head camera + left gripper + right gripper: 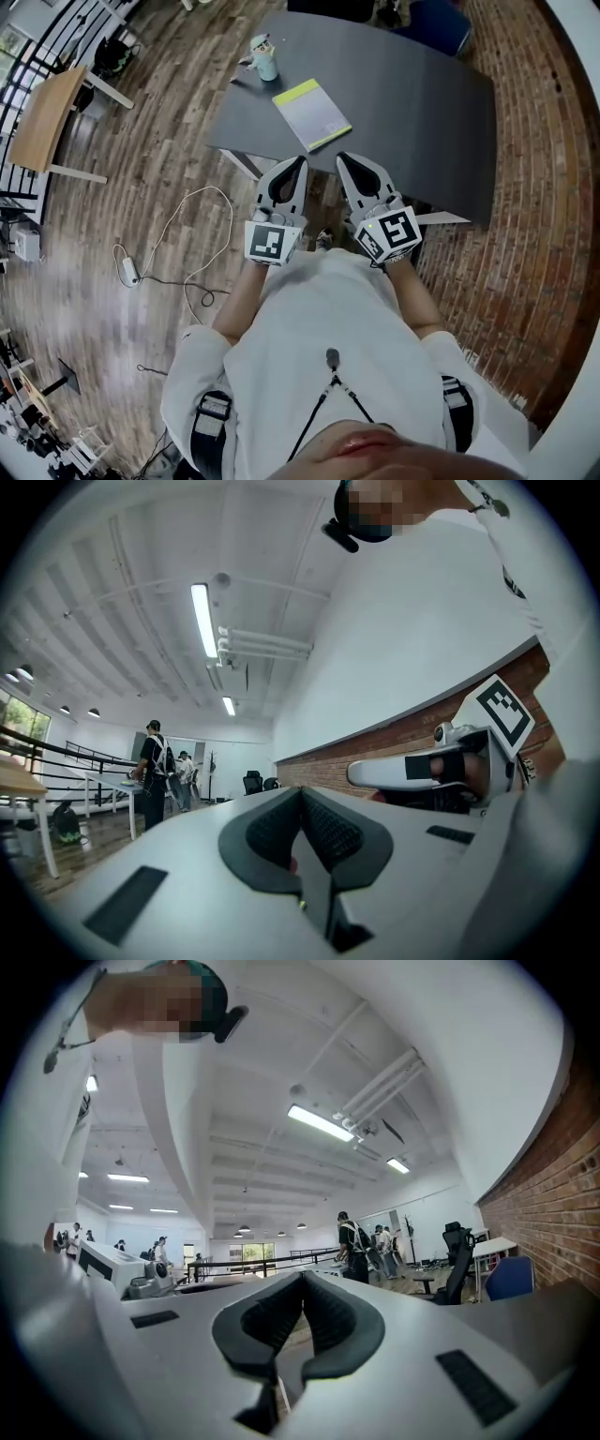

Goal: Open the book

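A closed book (312, 113) with a pale cover and a yellow-green strip along its far edge lies on the dark grey table (422, 122), near the table's left front side. My left gripper (299, 162) and right gripper (342, 158) are held side by side in front of my chest, pointing level toward the table's near edge, short of the book. Both are shut with nothing between the pads. In the left gripper view the jaws (302, 794) meet over a room background, with the right gripper (441, 766) beside them. The right gripper view shows its closed jaws (302, 1281); the book is hidden there.
A teal bottle-like figure (265, 59) stands on the table's far left corner. A wooden side table (42, 117) stands at the left, a white cable with a charger (128, 272) lies on the wood floor, and a blue chair (441, 23) stands behind the table. Several people stand far off (155, 766).
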